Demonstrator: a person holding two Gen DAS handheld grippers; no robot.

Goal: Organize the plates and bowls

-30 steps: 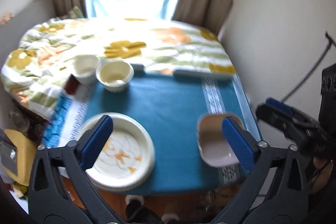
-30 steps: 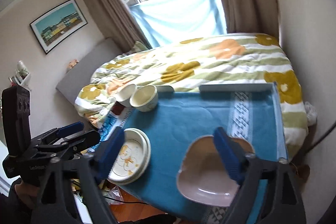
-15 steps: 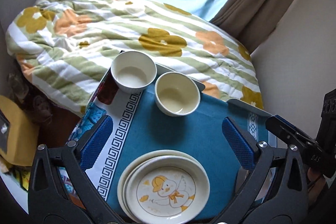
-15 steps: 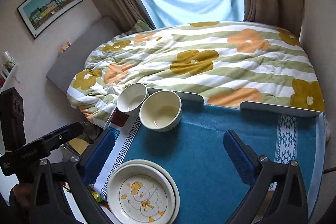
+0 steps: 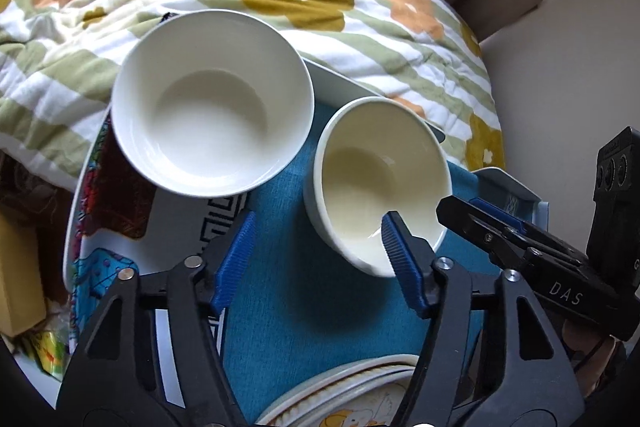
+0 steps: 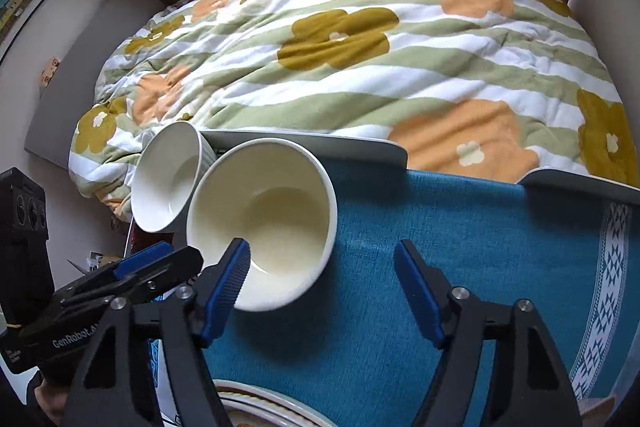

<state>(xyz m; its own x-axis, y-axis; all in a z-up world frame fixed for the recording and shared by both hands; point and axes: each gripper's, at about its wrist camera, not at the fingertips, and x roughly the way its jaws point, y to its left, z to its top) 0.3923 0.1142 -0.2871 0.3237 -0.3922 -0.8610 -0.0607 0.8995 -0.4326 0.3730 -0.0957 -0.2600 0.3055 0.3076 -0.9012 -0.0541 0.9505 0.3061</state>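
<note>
On the far left of the blue cloth mat (image 6: 460, 251), both spread grippers, left (image 5: 316, 259) and right (image 6: 322, 287), hang empty around the cream ceramic bowl (image 5: 380, 179), just beside the white ceramic bowl (image 5: 212, 99), seemingly ready for nesting them.
</note>
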